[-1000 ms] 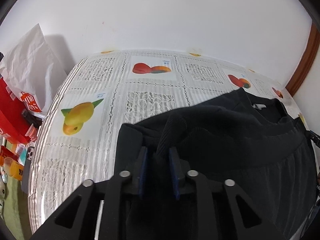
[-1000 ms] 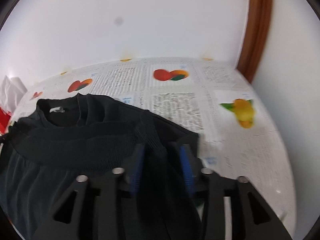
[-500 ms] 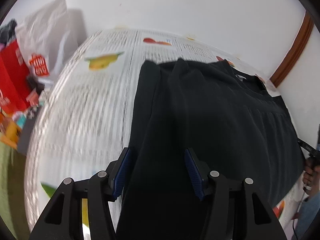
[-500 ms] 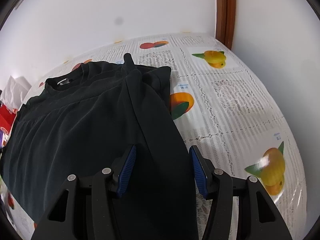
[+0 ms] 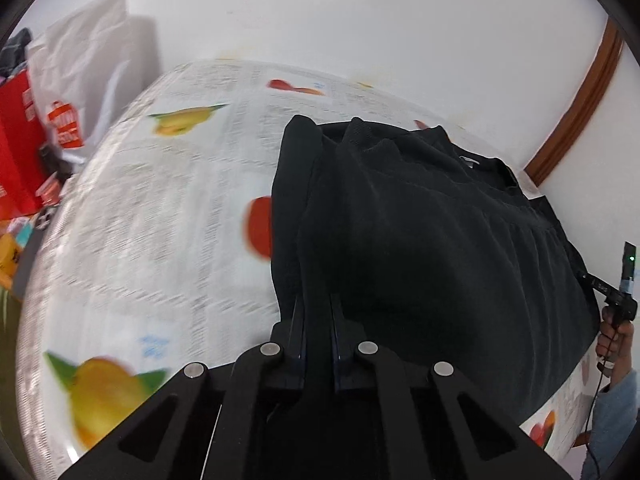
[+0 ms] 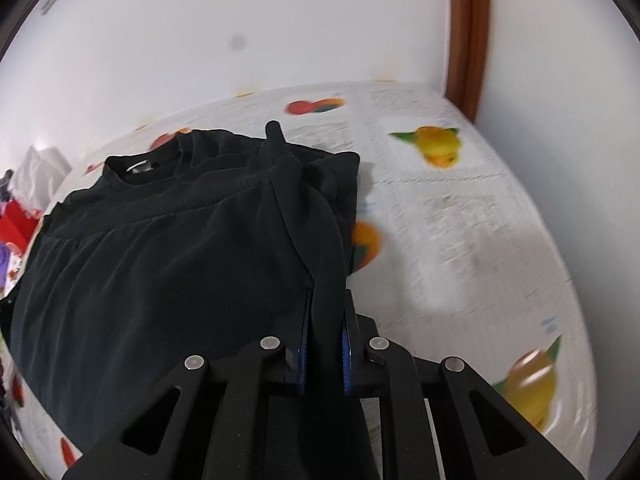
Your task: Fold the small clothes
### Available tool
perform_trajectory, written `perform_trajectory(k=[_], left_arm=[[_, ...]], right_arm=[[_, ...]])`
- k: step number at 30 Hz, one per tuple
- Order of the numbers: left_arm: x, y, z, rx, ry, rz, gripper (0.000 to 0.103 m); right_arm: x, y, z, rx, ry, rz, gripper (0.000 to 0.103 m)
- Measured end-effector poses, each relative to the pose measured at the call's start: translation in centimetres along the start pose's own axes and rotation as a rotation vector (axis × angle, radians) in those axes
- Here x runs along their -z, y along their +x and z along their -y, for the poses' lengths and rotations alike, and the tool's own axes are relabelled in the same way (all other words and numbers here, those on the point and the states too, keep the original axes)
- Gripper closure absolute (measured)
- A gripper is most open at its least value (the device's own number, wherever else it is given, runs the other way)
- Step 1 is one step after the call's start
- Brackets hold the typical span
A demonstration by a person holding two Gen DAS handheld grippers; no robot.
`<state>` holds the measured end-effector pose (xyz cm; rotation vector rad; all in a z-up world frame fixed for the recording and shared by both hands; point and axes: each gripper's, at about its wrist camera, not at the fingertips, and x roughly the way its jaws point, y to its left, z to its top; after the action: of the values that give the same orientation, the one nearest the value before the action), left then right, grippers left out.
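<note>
Left tool [image 5: 318, 320]: its jaws are closing on a fold of the black garment [image 5: 420, 248], and the blue pads are pressing cloth between them.
Right tool [image 6: 325, 320]: its jaws are closing too, and a ridge of the same garment is sitting pinched between its blue pads.
Garment: it is lying spread on the counter [image 5: 160, 240], collar end toward the wall, with its ribbed band folded over near the collar.
Cloth edges: the left and right side edges are standing up in folds that are running from each tool toward the far end.
Counter: it is wearing a white cover printed with fruit pictures.
Side clutter: a white bag [image 5: 92, 60] and a red bag [image 5: 18, 148] are standing beyond the counter's left end.
Person: a hand [image 5: 614, 340] is showing at the right edge of the left view, gripping a black handle.
</note>
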<state>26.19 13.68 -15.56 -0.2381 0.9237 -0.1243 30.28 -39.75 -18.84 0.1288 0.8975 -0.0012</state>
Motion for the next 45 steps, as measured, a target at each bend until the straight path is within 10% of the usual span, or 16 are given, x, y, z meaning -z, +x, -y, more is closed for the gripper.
perform_trajectory(k=[8, 22, 32, 38, 45], left_arm=[[-2.2, 3.2, 4.6, 0.002, 0.054, -0.017, 0.093], [1.9, -2.1, 0.8, -0.043, 0.022, 0.031, 0.083], [6.3, -5.5, -3.9, -0.155, -0.019, 0.026, 0.082], [8.0, -6.4, -5.4, -0.244, 0.008, 0.058, 0.053], [8.2, -6.7, -7.0, -0.276, 0.016, 0.079, 0.052]], right_arm=[[-1.7, 0.8, 4.6, 0.043, 0.098, 0.016, 0.089], [6.1, -8.3, 2.3, 0.273, 0.094, 0.089, 0.07], [4.4, -7.6, -13.2, 0.094, -0.046, 0.109, 0.06], [5.3, -5.1, -25.7, -0.075, -0.197, 0.109, 0.05], [9.1, -4.2, -34.8, -0.114, -0.414, 0.053, 0.049]])
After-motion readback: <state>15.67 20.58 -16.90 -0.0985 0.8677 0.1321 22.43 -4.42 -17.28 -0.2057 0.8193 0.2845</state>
